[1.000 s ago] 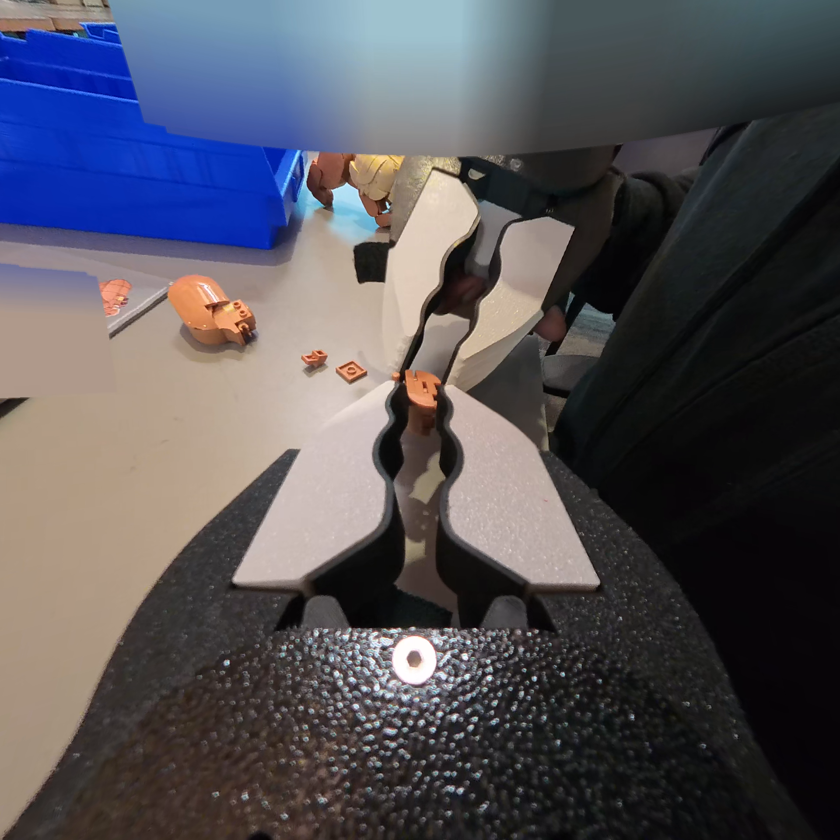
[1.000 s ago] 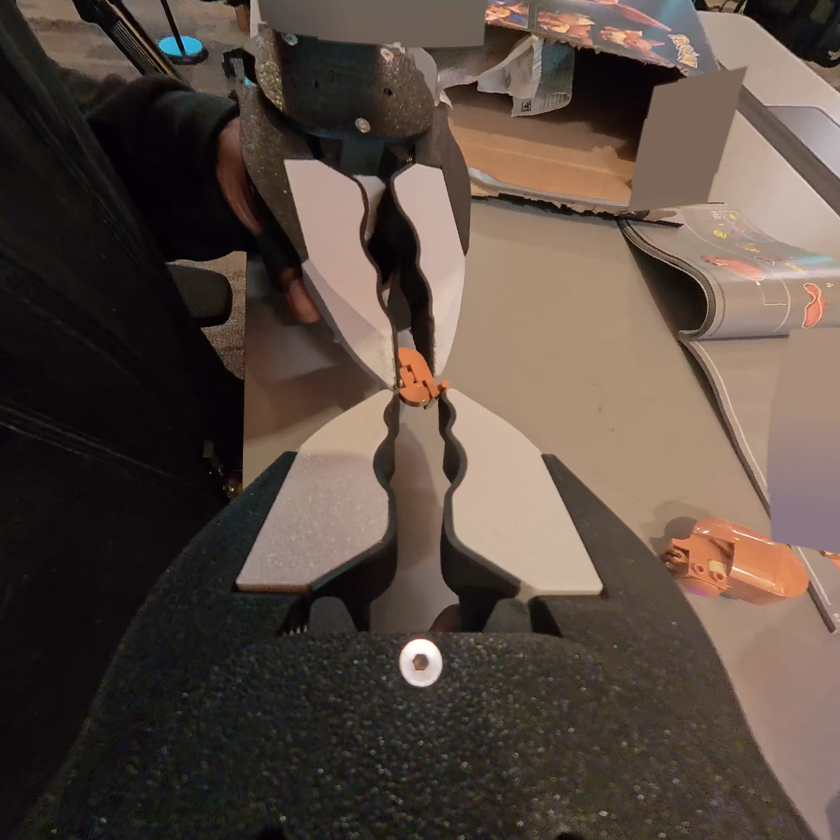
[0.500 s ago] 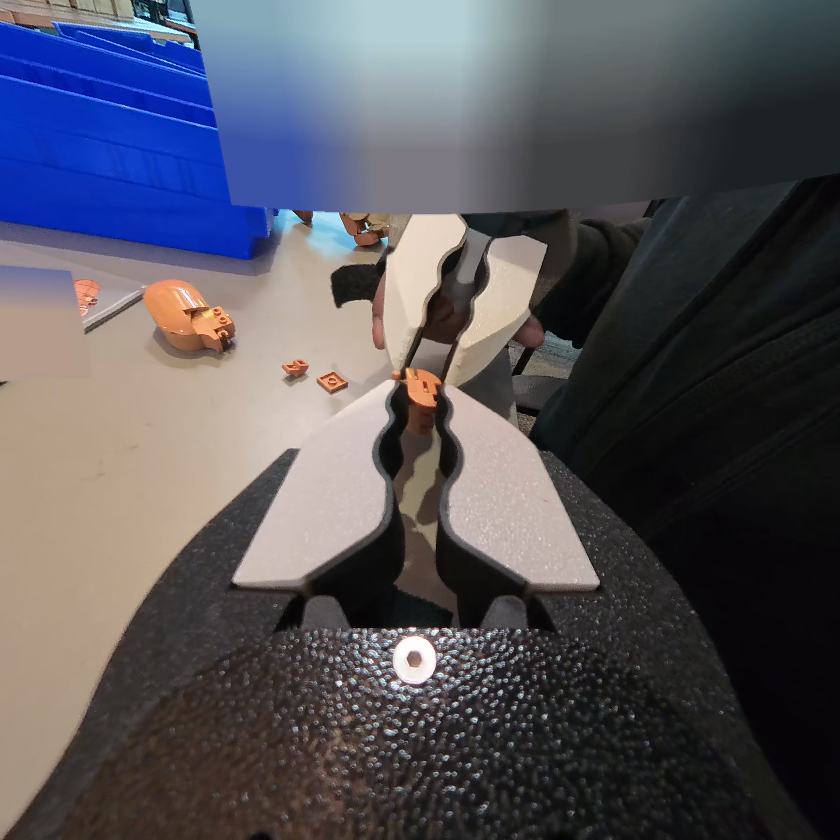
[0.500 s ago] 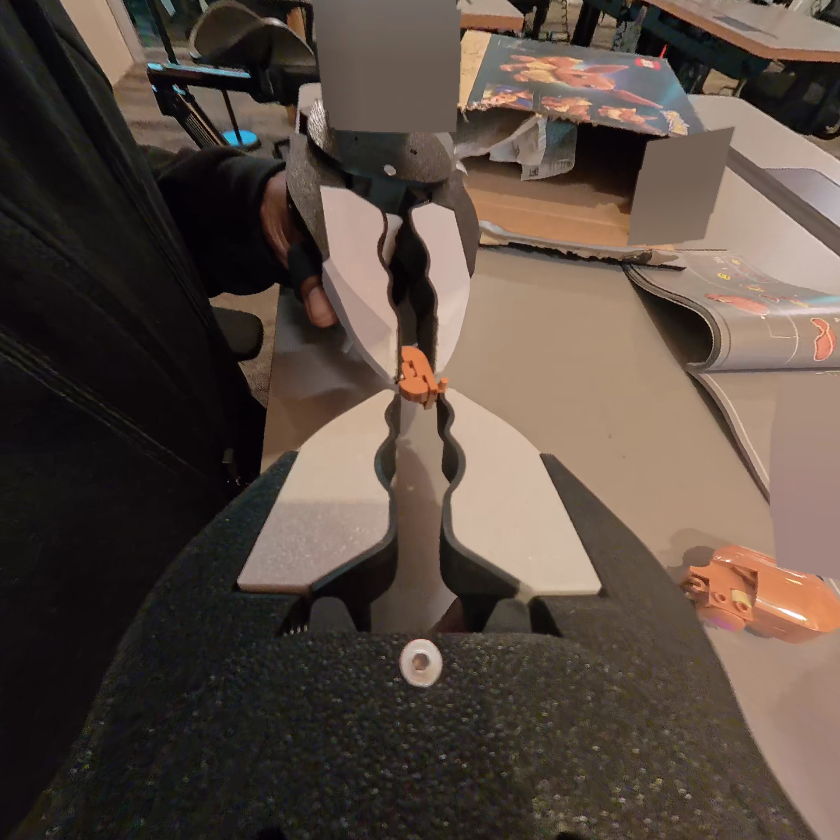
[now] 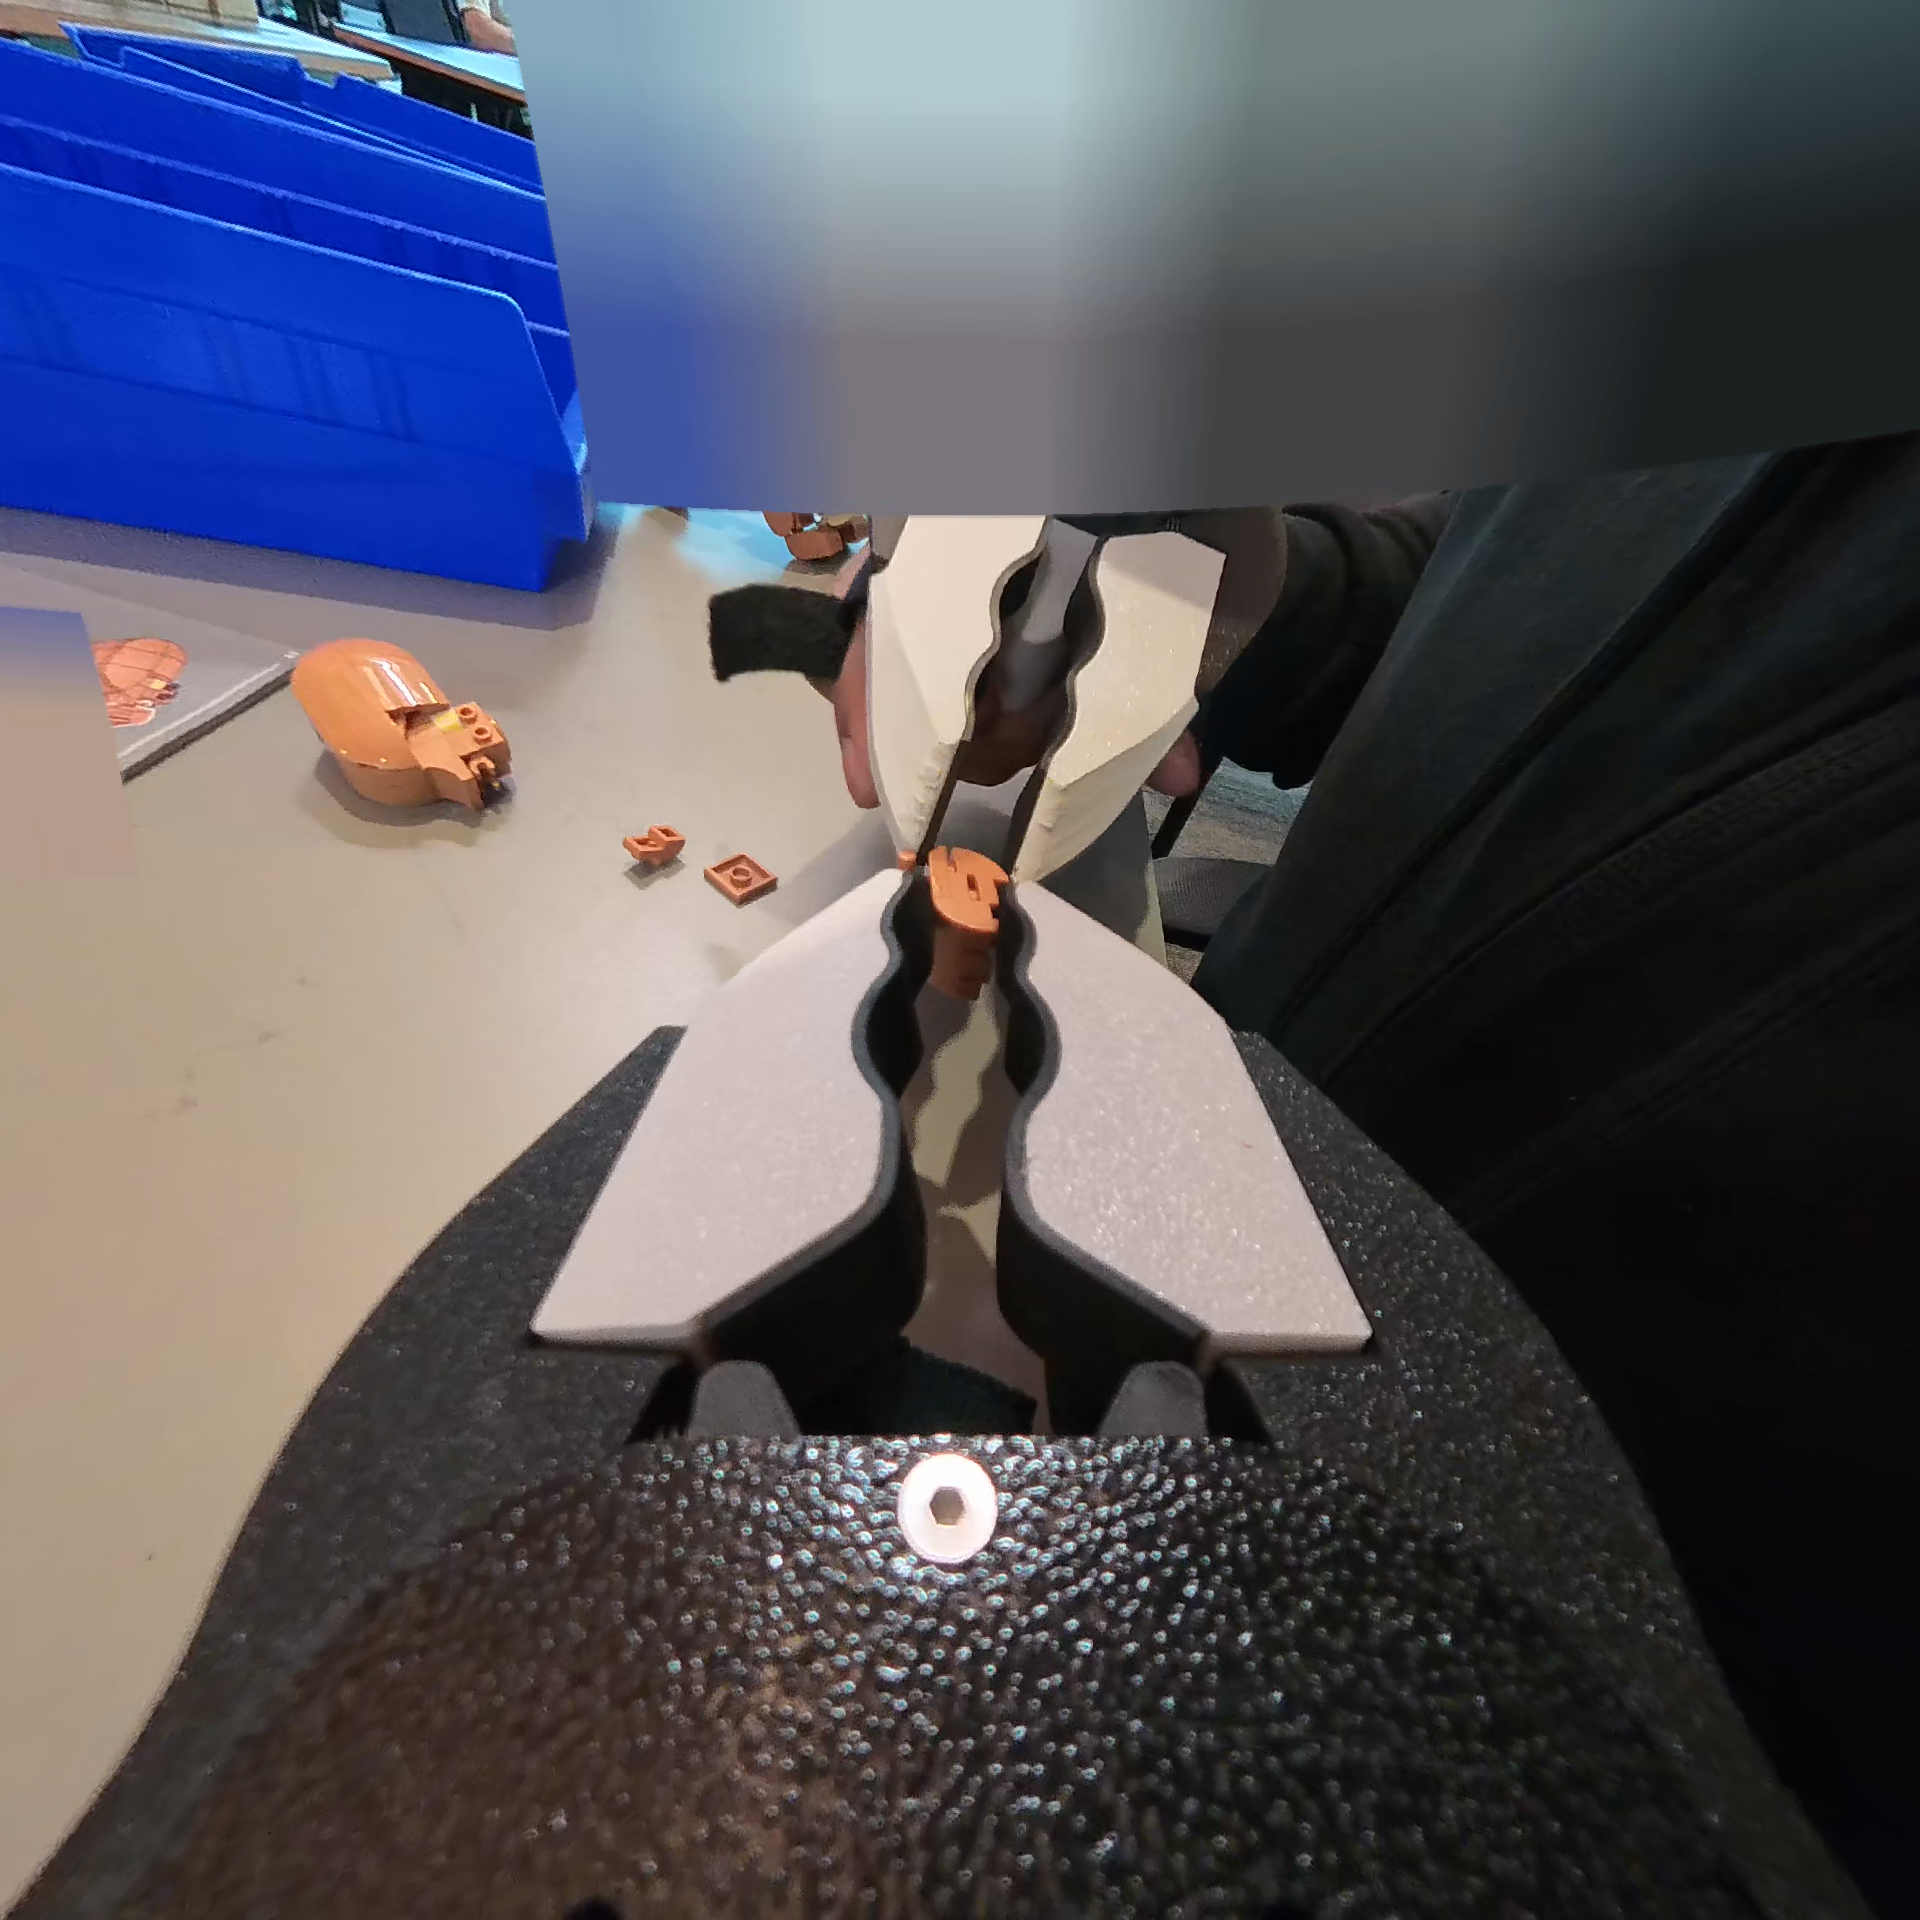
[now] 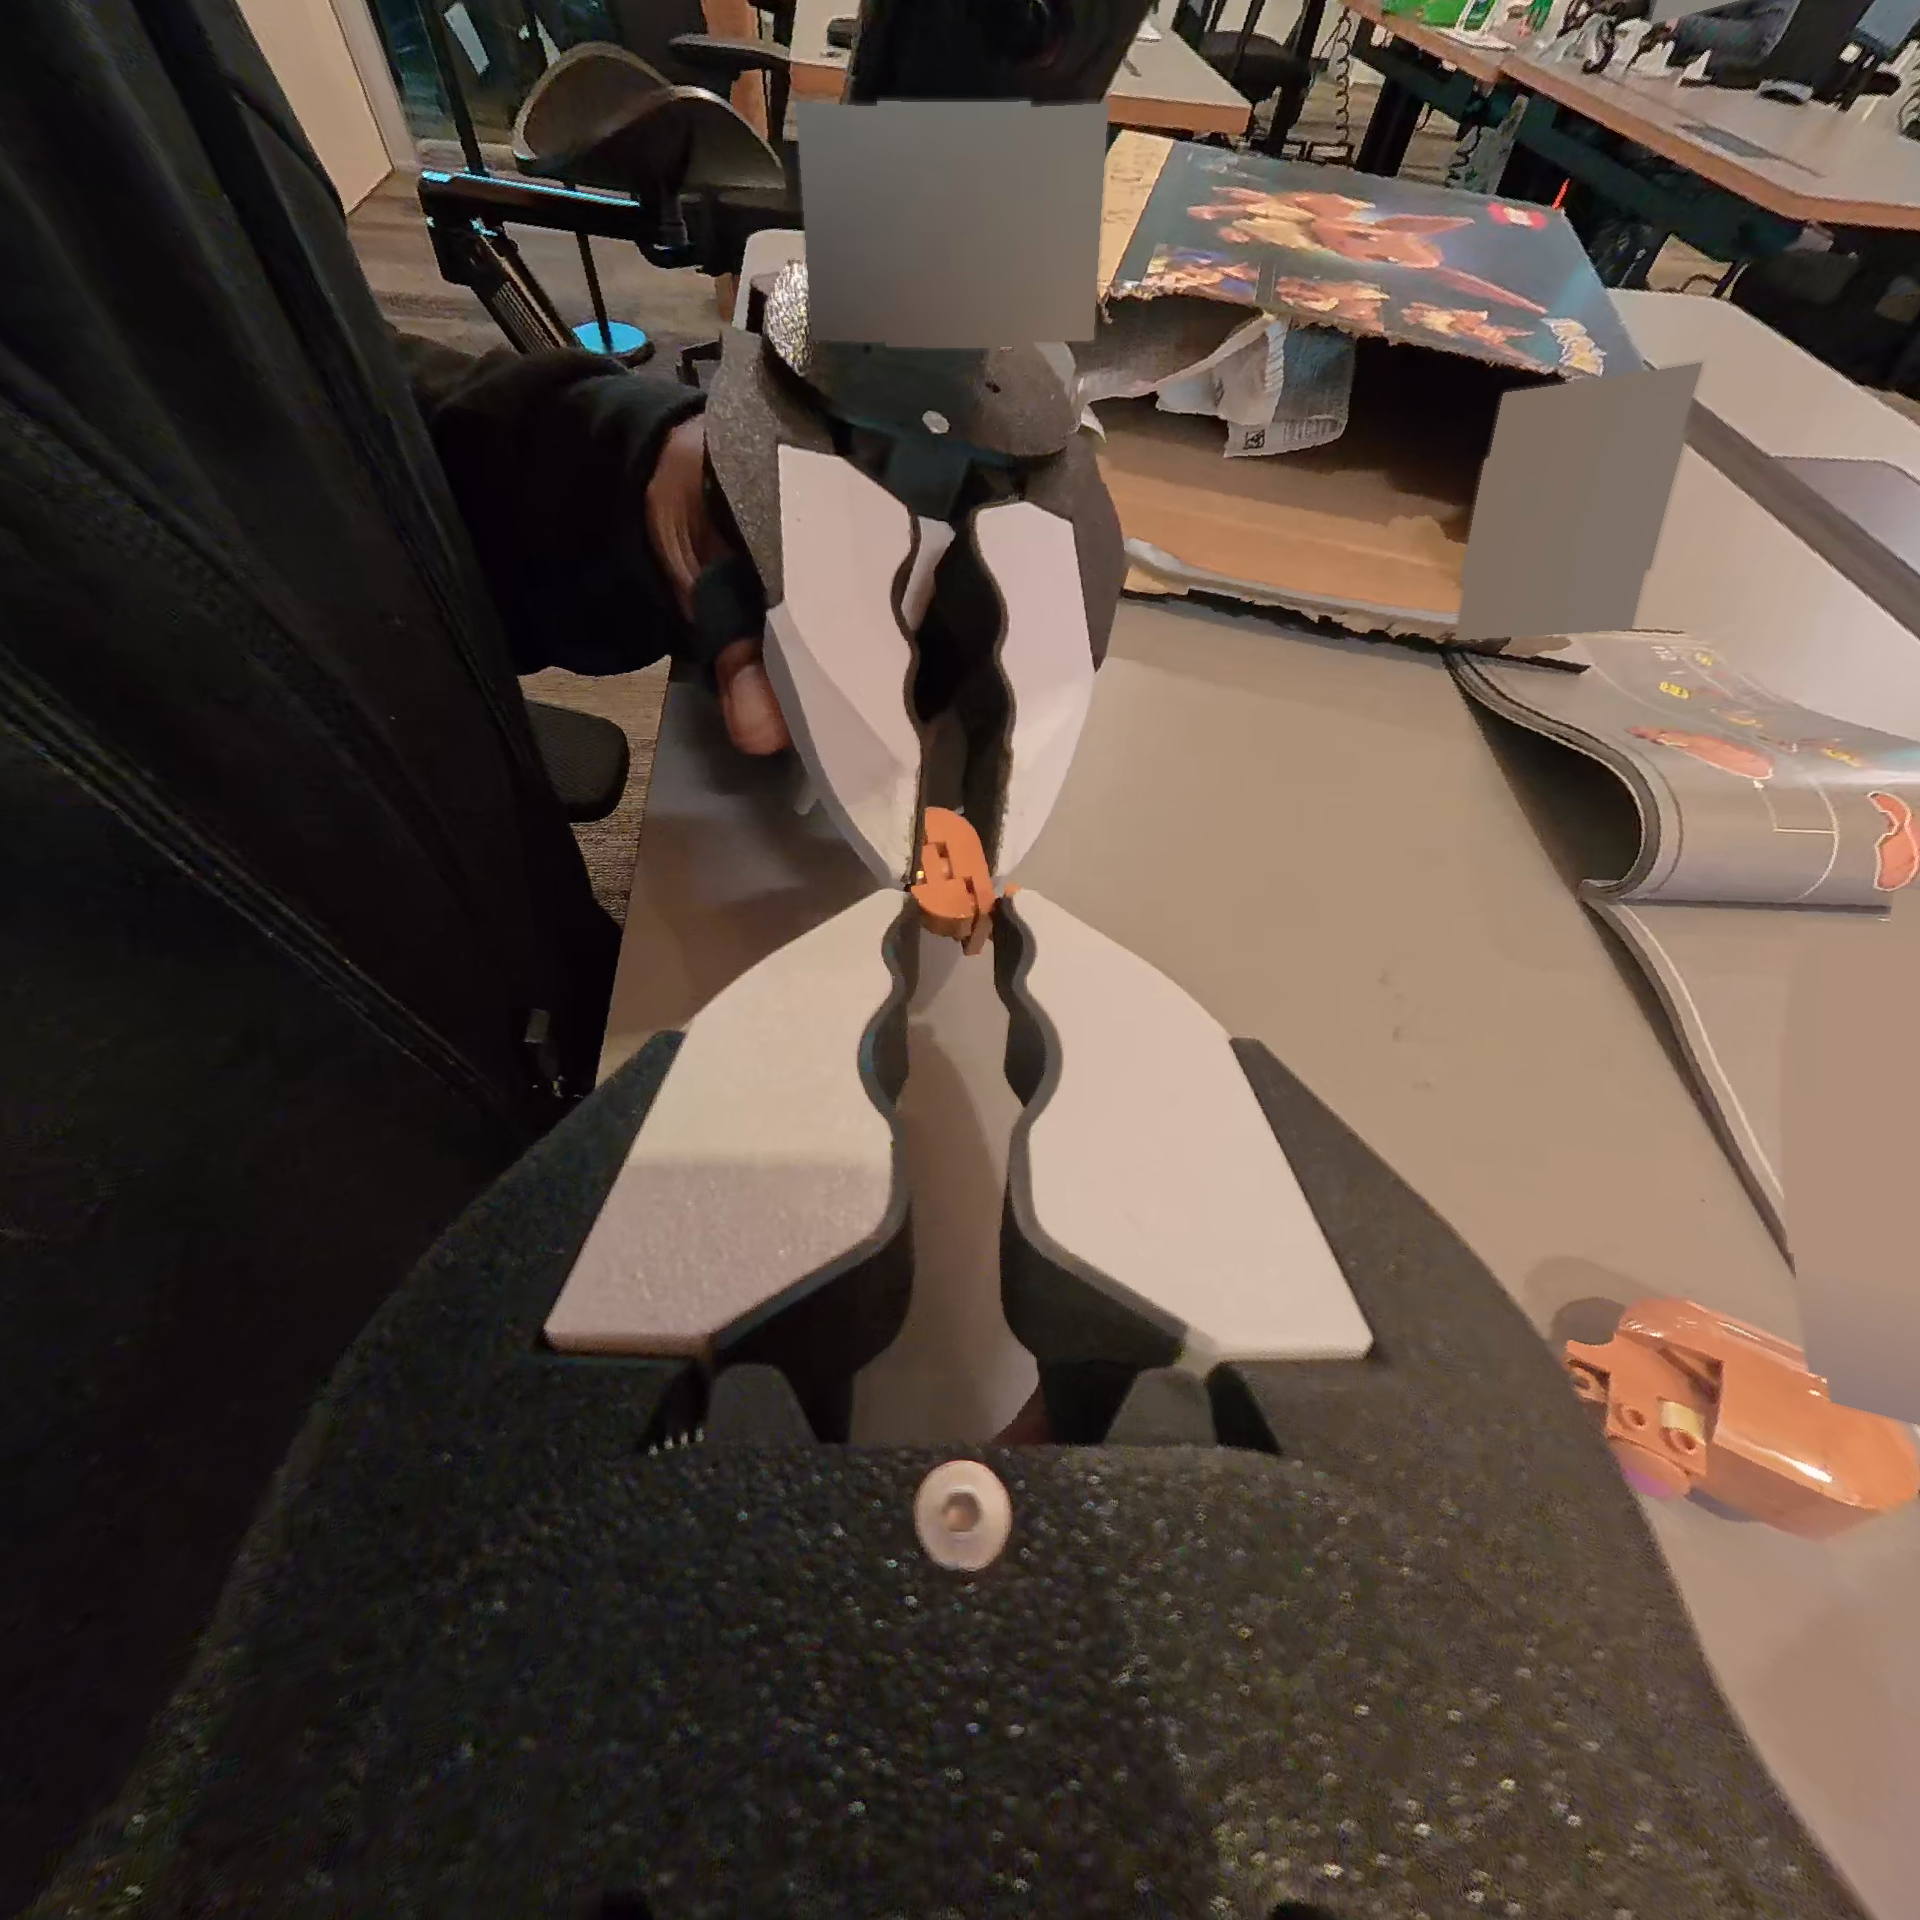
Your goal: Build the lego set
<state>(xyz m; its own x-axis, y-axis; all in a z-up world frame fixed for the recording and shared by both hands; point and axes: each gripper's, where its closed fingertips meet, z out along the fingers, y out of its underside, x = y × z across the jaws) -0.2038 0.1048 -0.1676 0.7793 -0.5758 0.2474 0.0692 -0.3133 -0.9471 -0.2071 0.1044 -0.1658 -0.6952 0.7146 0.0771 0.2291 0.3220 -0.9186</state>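
Between the two meeting tips, above the grey table (image 5: 260,1039): small orange lego piece (image 5: 966,904), long axis running along the left gripper's fingers.

Pinched at the very tip of the left gripper (image 5: 961,914); right gripper (image 6: 951,914) tip to tip opposite, narrowed onto the same piece's far end (image 6: 948,878), likely to press parts together. Larger orange assembly (image 5: 400,722) well apart.

Seen from the left wrist view, bare grey table (image 5: 312,1039) lies open toward nine o'clock. Obstacles ring it — a rounded orange assembly (image 5: 400,736) at ten o'clock, two small orange pieces (image 5: 701,860) at eleven, blue bins (image 5: 270,343) beyond. The right gripper (image 5: 977,831) blocks twelve o'clock; a dark jacket (image 5: 1610,883) fills three o'clock.
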